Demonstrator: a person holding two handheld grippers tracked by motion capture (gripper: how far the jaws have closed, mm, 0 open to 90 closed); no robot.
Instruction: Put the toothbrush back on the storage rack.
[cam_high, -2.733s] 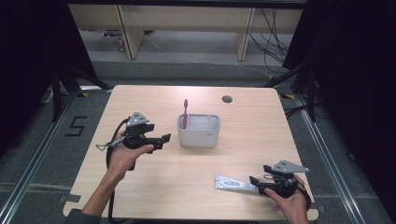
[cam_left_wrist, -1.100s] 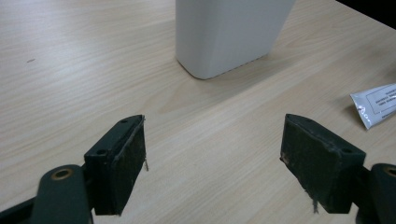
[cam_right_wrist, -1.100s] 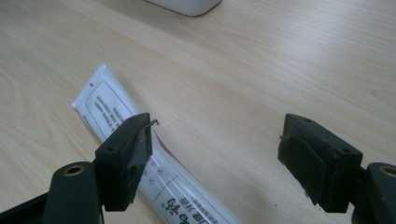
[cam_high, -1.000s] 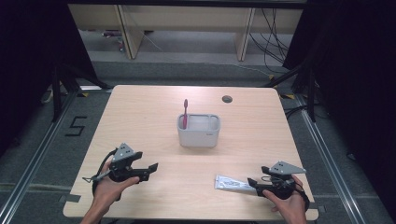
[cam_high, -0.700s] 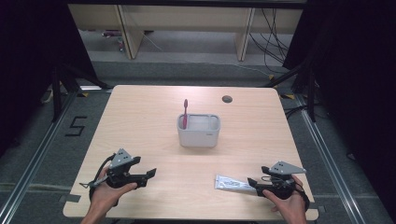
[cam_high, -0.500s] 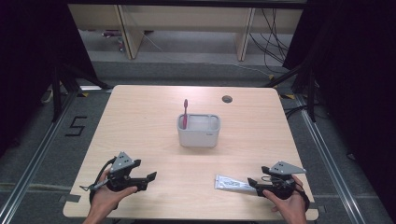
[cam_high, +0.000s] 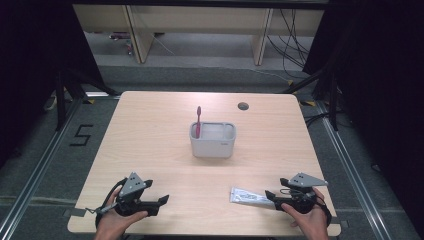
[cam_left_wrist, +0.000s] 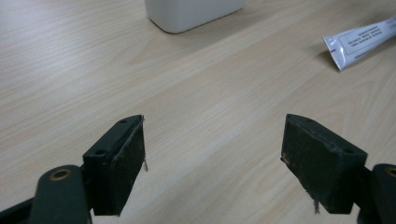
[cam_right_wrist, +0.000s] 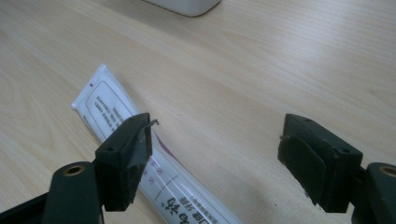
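Moved: left gripper (cam_high: 162, 200) had dropped to lower left, jaws released.
Right gripper (cam_high: 268, 194): released, beside tube (cam_high: 248, 196).

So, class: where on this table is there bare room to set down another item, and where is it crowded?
Bare wood lies left of the grey tub out to the table edge, right of it likewise, and between the left gripper and the toothpaste tube. It is crowded at the near right, where the right gripper sits over the tube's end. The toothbrush stands in the tub.

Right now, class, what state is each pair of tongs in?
Left tongs: open, holding nothing.
Right tongs: open, holding nothing, over the toothpaste tube.
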